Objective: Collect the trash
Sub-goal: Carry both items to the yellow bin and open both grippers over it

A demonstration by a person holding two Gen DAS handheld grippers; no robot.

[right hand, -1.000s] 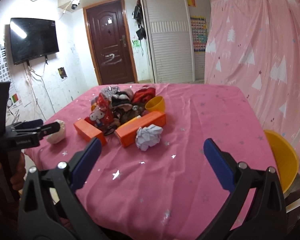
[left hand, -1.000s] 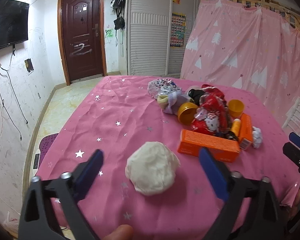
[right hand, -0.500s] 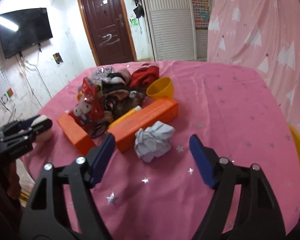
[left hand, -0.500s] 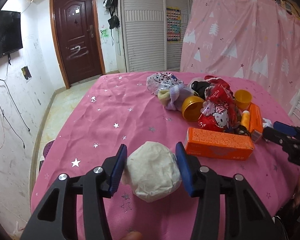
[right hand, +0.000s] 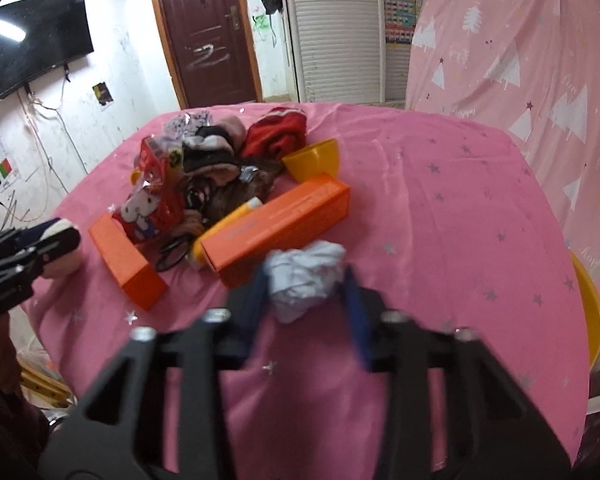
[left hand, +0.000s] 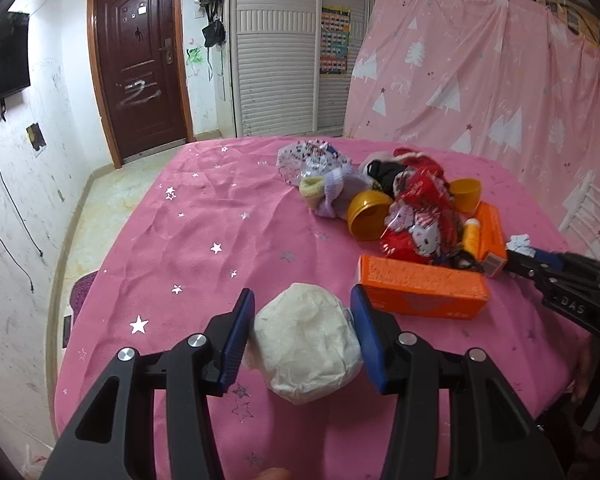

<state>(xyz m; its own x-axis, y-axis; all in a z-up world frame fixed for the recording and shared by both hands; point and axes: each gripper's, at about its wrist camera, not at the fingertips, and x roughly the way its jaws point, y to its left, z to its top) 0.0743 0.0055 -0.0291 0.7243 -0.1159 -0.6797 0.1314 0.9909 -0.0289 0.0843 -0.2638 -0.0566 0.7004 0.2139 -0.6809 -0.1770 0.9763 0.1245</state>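
- Left fingers [left hand: 236, 332] pinch the white wad [left hand: 306, 350] between them on the pink cloth [left hand: 204, 220].
- Right gripper [right hand: 306, 280] is closing, its pads squeezing the crumpled paper [right hand: 304, 274]; an orange box [right hand: 276, 226] lies just beyond.

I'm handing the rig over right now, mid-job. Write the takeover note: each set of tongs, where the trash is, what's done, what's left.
Left tongs: shut on the white wad, which rests on the pink cloth.
Right tongs: closing around the paper ball beside the orange box; the picture is blurred, so a firm grip is not confirmed.
Done: both pieces reached; neither is in a bin.
Left: lift both and drop them. The yellow tub at the table's right edge may be the bin. Then check the pile for more trash.
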